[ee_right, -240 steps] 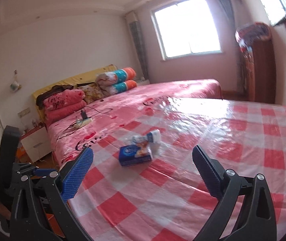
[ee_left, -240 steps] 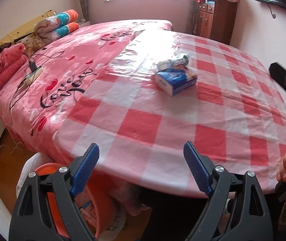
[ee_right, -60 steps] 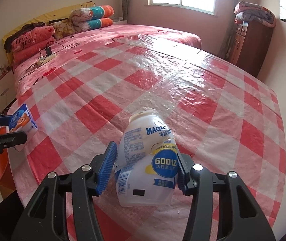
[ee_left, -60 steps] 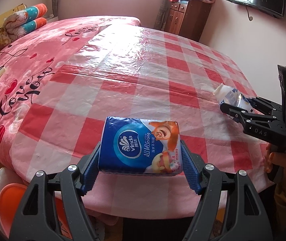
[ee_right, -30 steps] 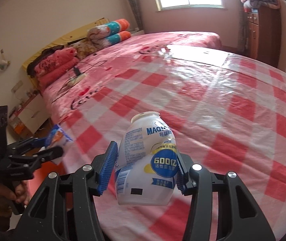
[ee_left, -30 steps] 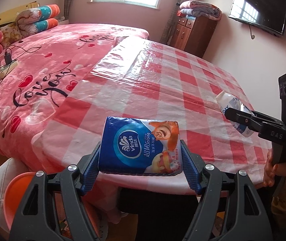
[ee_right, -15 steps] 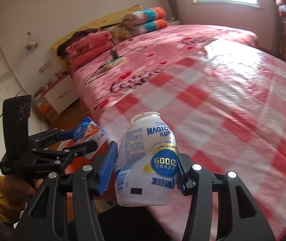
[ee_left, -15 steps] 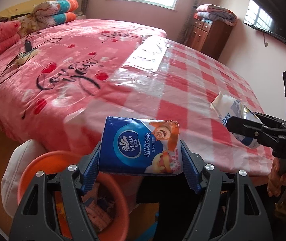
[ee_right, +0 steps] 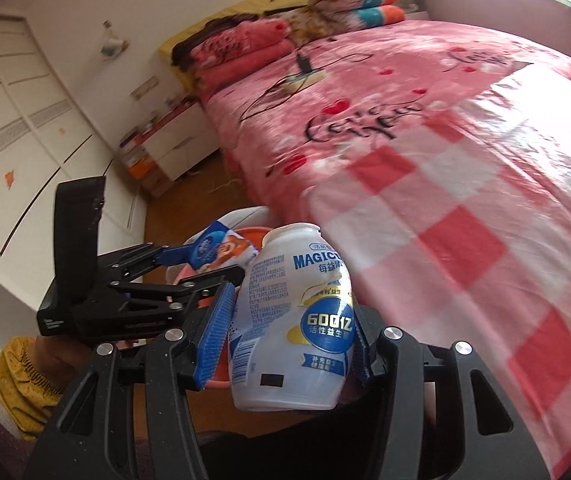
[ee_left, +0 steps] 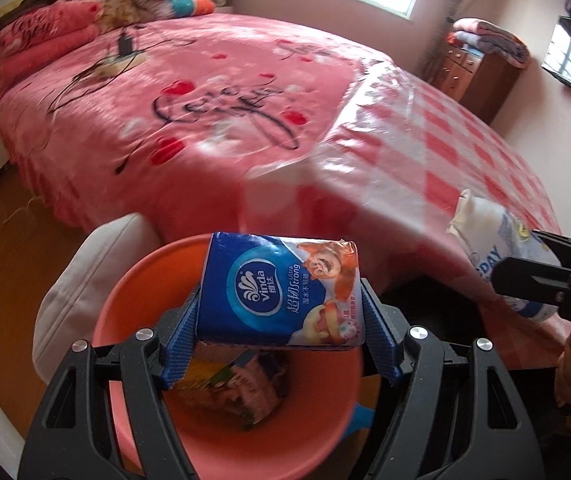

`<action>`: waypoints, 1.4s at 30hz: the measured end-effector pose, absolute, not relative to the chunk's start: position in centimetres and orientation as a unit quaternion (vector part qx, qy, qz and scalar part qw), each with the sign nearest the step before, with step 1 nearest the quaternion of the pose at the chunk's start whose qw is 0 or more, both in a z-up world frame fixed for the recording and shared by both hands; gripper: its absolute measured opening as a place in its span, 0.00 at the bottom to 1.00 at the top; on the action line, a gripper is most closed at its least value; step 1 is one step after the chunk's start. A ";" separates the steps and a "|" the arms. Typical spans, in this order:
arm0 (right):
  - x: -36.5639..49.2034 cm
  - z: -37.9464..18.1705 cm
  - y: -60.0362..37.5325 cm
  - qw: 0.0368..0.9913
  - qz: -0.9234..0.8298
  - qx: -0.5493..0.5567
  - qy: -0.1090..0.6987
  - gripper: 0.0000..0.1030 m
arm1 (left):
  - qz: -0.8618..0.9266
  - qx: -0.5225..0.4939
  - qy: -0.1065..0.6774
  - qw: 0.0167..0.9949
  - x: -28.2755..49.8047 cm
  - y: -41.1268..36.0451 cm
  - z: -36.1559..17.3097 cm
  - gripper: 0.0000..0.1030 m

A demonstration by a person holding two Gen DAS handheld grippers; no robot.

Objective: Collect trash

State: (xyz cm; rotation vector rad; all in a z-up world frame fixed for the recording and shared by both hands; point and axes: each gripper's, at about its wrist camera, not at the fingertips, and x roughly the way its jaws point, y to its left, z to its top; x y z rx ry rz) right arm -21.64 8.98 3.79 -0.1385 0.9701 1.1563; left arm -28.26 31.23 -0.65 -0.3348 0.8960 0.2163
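Left tool (ee_left: pixel 279 334) grips the tissue pack (ee_left: pixel 281 288) above the orange bin (ee_left: pixel 133 292); right tool (ee_right: pixel 287 338), at three o'clock, clamps the bottle (ee_right: pixel 291 320). Release each squarely over the opening.

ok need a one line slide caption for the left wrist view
Left gripper holds a blue tissue pack over the orange bin; the right gripper carries a white bottle alongside.

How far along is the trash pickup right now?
Some wrappers already lie in the orange bin. In hand: the left tool grips the blue tissue pack right above the bin, and the right tool grips the white yogurt bottle off to the side. Left: release both into the bin. No other trash shows on the checked cover in these views.
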 end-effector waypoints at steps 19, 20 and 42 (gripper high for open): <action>-24.5 -0.6 14.9 0.683 0.555 -0.126 0.458 0.75 | 0.175 -0.192 0.469 0.844 -29.8 35.9 -5.3 0.79; -24.5 -0.5 14.7 0.688 0.552 -0.127 0.454 0.76 | 0.176 -0.194 0.467 0.845 -29.8 36.0 -5.2 0.81; -21.7 4.1 6.2 0.812 0.463 -0.086 0.345 0.91 | 0.212 -0.114 0.402 0.883 -26.1 31.8 0.1 0.89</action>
